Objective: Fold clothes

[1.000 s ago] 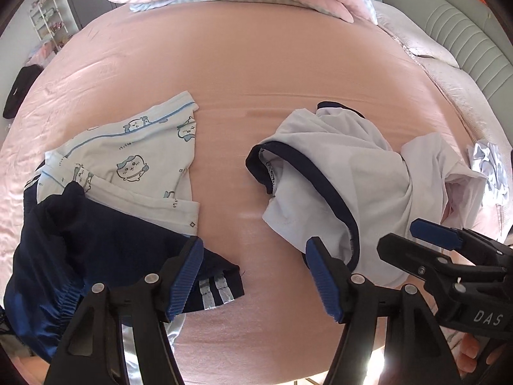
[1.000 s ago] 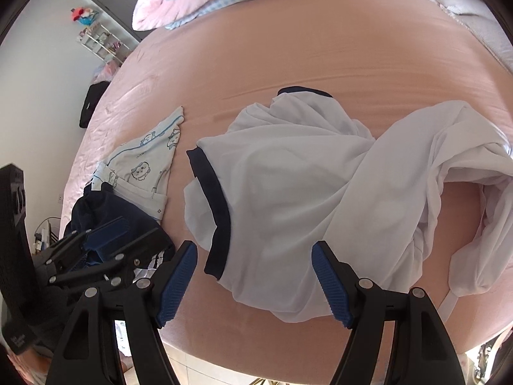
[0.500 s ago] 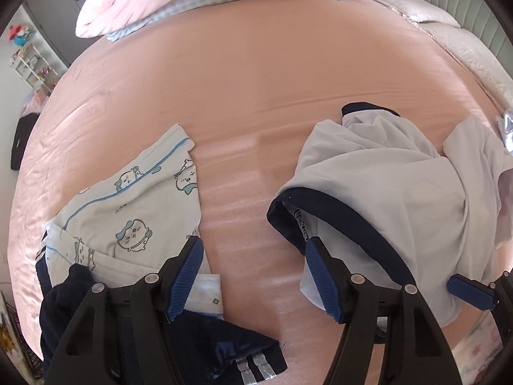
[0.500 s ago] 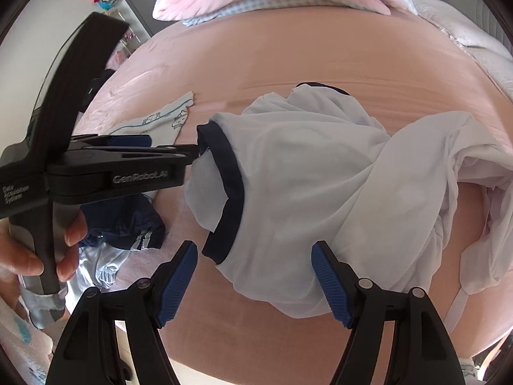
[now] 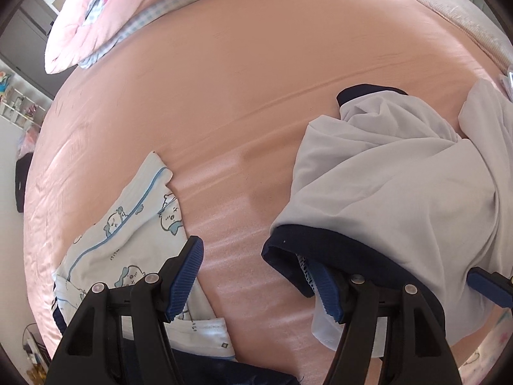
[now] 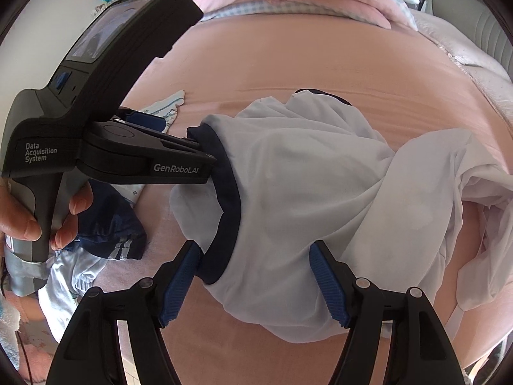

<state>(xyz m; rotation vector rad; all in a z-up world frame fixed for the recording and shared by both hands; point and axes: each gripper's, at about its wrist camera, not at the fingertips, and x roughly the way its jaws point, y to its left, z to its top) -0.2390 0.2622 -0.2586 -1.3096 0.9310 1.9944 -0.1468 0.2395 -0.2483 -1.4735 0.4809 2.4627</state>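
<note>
The crumpled white shirt [image 6: 304, 199] lies near on the pink bed [image 5: 224, 96]. Both the left gripper [image 5: 256, 279] and right gripper [image 6: 256, 276] gape wide, unclamped; each should pinch the navy hem [image 6: 229, 199] well apart.

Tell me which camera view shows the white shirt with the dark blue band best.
The right wrist view. There the white shirt fills the middle of the picture, and its dark blue band shows from end to end. The left wrist view cuts the shirt off at the right edge, and a finger covers part of the band.
</note>
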